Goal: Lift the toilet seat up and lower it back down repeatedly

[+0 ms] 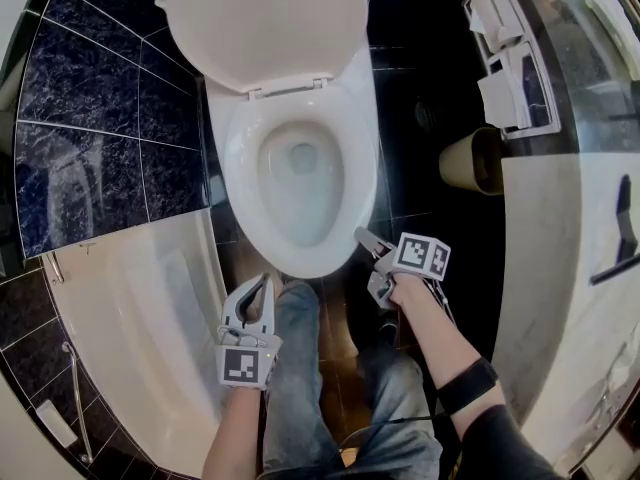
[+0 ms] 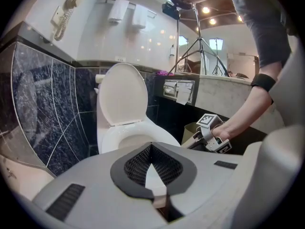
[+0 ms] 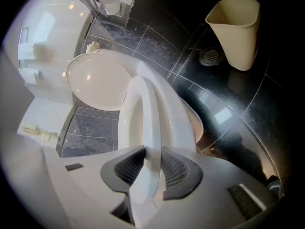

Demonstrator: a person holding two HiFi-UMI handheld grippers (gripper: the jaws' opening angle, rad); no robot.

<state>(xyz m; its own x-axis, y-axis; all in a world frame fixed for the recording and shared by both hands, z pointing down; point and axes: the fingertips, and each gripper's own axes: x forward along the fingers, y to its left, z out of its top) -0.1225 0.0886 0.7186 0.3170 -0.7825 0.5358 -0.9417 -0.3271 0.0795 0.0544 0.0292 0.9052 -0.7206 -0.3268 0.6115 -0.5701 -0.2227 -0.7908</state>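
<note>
Looking steeply down. The toilet seat [image 1: 238, 168] lies over the bowl, and the lid [image 1: 265, 18] stands raised at the far end. My right gripper [image 1: 366, 240] has its tips at the seat's near right edge; I cannot judge the grip itself from up here. My left gripper [image 1: 266, 282] sits just beside the bowl's near left edge, tips together, nothing between them. A beige bin [image 1: 468, 160] stands on the dark floor to the right. The bathtub [image 1: 130, 318] is near left and the paper holder [image 1: 512, 78] far right. Legs in jeans [image 1: 300, 368] show between the grippers.
</note>
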